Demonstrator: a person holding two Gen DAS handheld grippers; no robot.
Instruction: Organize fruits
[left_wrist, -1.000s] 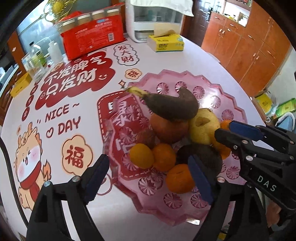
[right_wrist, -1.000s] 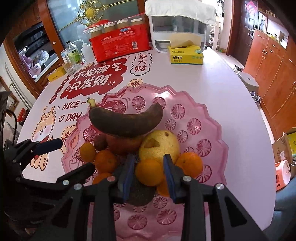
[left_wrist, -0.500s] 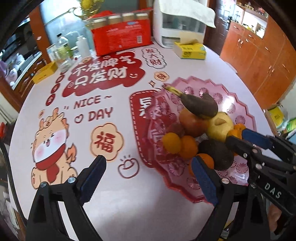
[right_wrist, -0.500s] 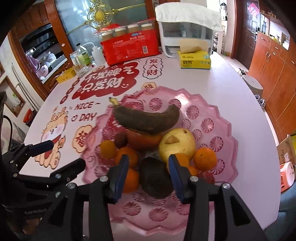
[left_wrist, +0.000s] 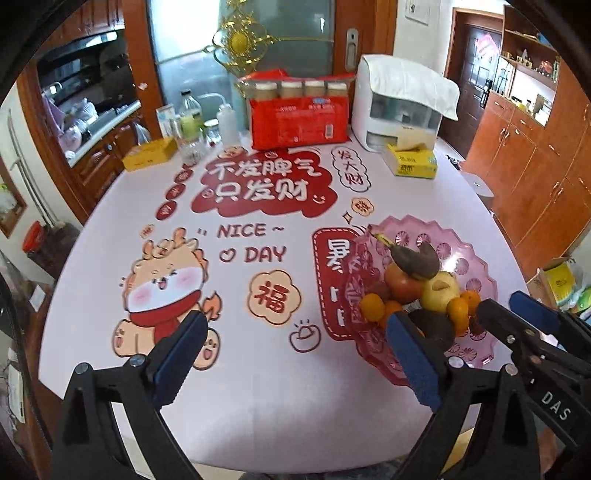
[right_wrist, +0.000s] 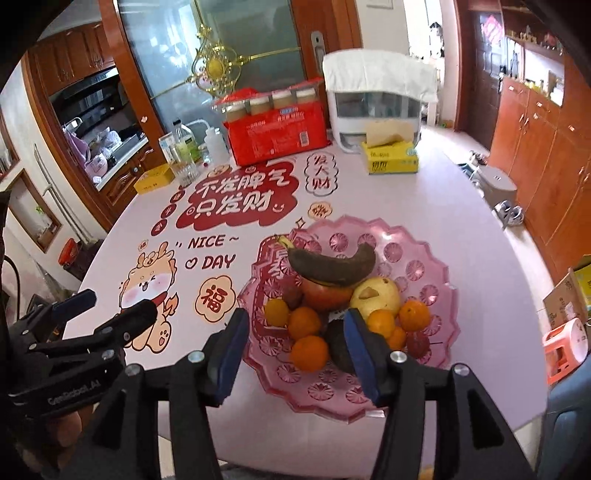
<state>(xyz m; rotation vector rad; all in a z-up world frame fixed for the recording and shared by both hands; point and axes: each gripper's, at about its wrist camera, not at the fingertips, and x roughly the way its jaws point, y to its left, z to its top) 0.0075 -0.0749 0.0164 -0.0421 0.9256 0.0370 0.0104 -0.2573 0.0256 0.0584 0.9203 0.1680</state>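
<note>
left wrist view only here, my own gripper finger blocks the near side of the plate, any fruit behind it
observer: yes, one orange sits on the pink plate near its front rim, just left of the dark avocado.
operator: right gripper carrying anything
observer: no, the right gripper has its jaws opening, with both pads bare and nothing held between them.

Round table (right_wrist: 461, 229), printed cloth: pink fruit tray (right_wrist: 424, 369) set near right edge; red pack (right_wrist: 277, 133), tissue box (right_wrist: 391, 158), bottles (right_wrist: 184, 147) lined along far edge.
</note>
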